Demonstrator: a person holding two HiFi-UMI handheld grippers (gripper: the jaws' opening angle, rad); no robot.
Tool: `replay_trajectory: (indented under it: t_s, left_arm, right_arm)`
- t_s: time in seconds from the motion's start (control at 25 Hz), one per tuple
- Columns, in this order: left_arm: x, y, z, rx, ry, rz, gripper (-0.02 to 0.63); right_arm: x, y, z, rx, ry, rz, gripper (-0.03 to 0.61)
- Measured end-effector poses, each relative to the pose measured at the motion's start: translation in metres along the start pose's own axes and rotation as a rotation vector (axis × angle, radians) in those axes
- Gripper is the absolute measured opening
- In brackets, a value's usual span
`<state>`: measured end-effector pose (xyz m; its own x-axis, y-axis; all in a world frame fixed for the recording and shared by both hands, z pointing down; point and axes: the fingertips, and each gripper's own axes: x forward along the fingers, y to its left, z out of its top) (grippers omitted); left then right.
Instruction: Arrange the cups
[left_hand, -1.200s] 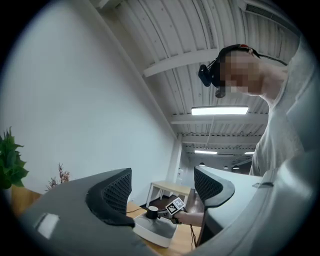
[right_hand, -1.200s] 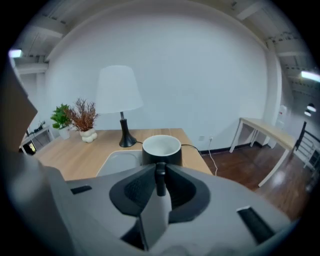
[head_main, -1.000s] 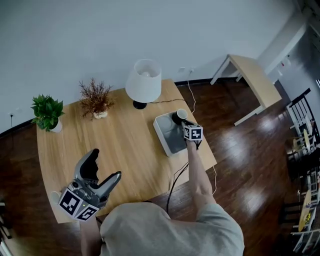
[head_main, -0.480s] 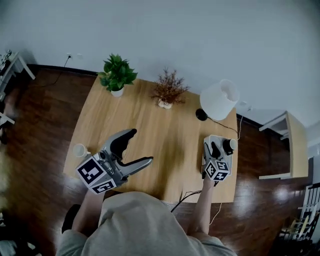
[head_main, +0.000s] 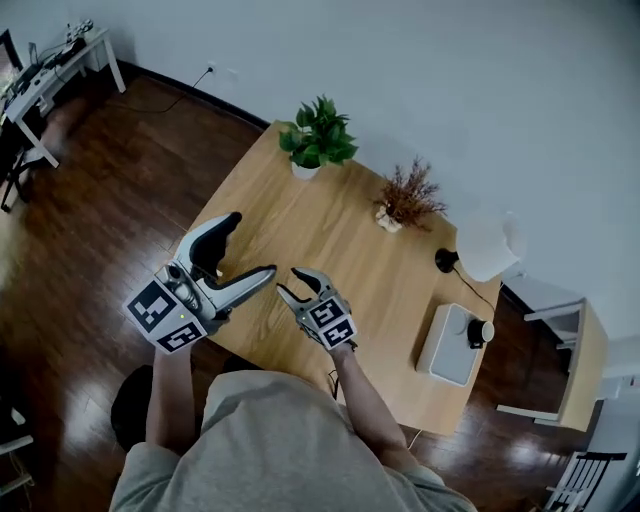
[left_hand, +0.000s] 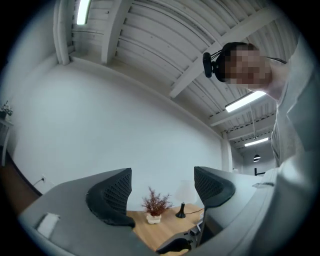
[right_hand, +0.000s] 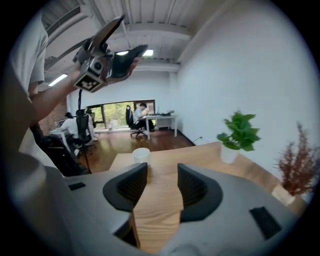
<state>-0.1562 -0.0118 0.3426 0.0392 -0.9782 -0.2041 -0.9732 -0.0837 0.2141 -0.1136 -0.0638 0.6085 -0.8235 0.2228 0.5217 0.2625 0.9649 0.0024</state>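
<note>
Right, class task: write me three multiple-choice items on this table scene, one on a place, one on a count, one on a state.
1. Where does the grey tray lie? A on the floor; B at the table's end by the lamp; C on a chair.
2. How many plants stand on the table? A one; B two; C four.
3. The left gripper's jaws are: A shut on a cup; B shut, empty; C apart, empty.
Answers: B, it lies just past the lamp; B, one green plant, one dried red plant; C, only the far table and wall show between them.
</note>
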Motion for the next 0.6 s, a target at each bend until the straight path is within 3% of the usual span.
replay_trajectory:
  t_s: [0.12, 0.28, 0.6]
  left_arm:
    - [-0.032, 0.036, 0.011, 0.027, 0.0, 0.09, 0.383]
    - [-0.064, 0.07, 0.016, 0.029, -0.01, 0.171, 0.383]
    - [-0.085, 0.096, 0.016, 0.003, -0.024, 0.183, 0.383]
  right_arm:
    - [0.053, 0.049, -0.006, -0.03, 0.105, 0.108, 0.184]
    - [0.098, 0.082, -0.015, -0.057, 0.199, 0.162, 0.19]
    - [0.169, 0.09, -0.03, -0.148, 0.362, 0.177, 0.191]
